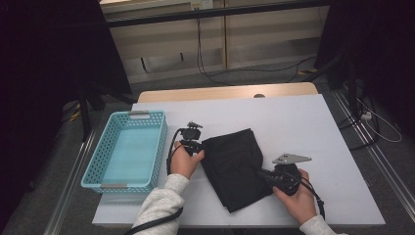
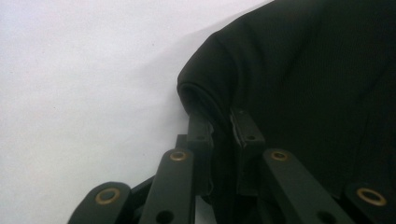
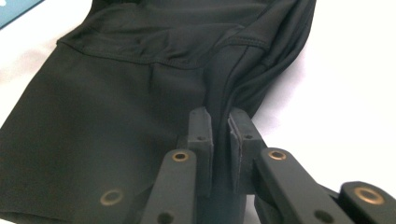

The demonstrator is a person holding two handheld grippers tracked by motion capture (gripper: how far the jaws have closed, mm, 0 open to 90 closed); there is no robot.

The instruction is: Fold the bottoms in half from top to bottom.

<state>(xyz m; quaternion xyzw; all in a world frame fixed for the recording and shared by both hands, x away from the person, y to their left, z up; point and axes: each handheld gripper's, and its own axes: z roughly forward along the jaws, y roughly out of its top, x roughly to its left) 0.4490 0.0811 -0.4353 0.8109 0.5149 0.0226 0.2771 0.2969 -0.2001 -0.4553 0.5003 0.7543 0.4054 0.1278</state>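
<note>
A: We see a folded black garment (image 1: 234, 166) lying on the white tabletop (image 1: 303, 132), roughly in the middle, a little toward the person's edge. What do we make of the left hand-held gripper (image 1: 196, 147)?

B: We find it at the garment's left edge, on the side nearest the basket. In the left gripper view its 2 jaws are drawn close together with the rolled hem of the fabric (image 2: 299, 84) pinched between the pads, so we call it clamped on the garment.

A: And the right hand-held gripper (image 1: 266, 174)?

B: We see it at the garment's right side, toward the near corner. In the right gripper view its 2 jaws press on a bunched fold of the cloth (image 3: 140, 116), with the seam running up from between them. It too is clamped on the garment.

A: So we have 2 grips, 1 at each side, and the garment rests flat on the tabletop between them.

B: Yes. We also note a light blue plastic basket (image 1: 100, 161) to the left of the garment, standing near the left hand but apart from the cloth. Its blue corner shows at the top left of the right gripper view (image 3: 14, 11).

A: Both of the person's hands come in from the near edge, in pale sleeves (image 1: 159, 203).
</note>
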